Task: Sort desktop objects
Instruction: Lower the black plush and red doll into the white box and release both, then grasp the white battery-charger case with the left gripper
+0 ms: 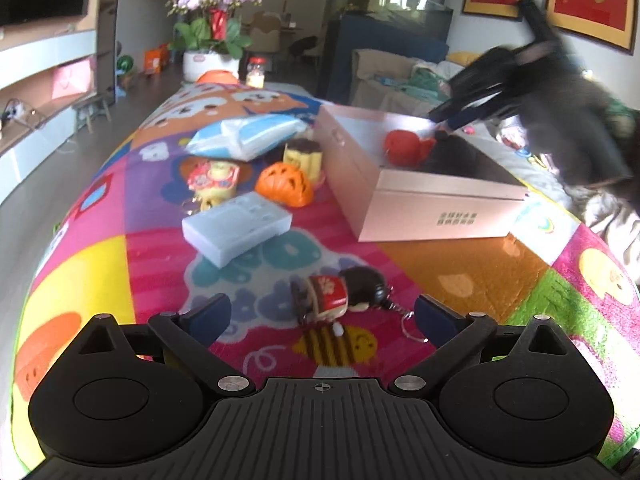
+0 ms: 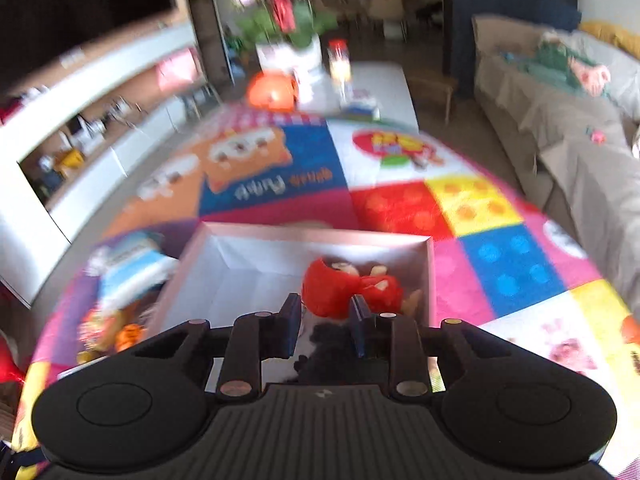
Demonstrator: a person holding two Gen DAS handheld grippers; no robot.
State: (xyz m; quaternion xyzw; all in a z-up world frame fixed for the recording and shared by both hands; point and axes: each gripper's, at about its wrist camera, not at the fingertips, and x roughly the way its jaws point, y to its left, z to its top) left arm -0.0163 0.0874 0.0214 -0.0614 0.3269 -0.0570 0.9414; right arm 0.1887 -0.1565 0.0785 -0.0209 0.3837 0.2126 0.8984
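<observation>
My left gripper (image 1: pixel 322 314) is open and low over the colourful mat, its fingers on either side of a small doll keychain (image 1: pixel 344 294) with black hair and a red dress. A pink open box (image 1: pixel 420 196) stands to the right and holds a red plush toy (image 1: pixel 406 147). My right gripper (image 1: pixel 448 118) hovers over the box's far edge, blurred. In the right wrist view that gripper (image 2: pixel 326 312) is partly open above the box (image 2: pixel 240 264), with the red plush (image 2: pixel 340 292) and a dark object (image 2: pixel 328 352) below it, nothing gripped.
On the mat left of the box lie a pale blue case (image 1: pixel 236 228), an orange helmet toy (image 1: pixel 285 188), a yellow cartoon figure (image 1: pixel 214 182), a pudding-shaped toy (image 1: pixel 304 156) and a blue tissue pack (image 1: pixel 244 138). A flower pot (image 1: pixel 212 60) stands at the far end. A sofa (image 2: pixel 580 152) runs along the right.
</observation>
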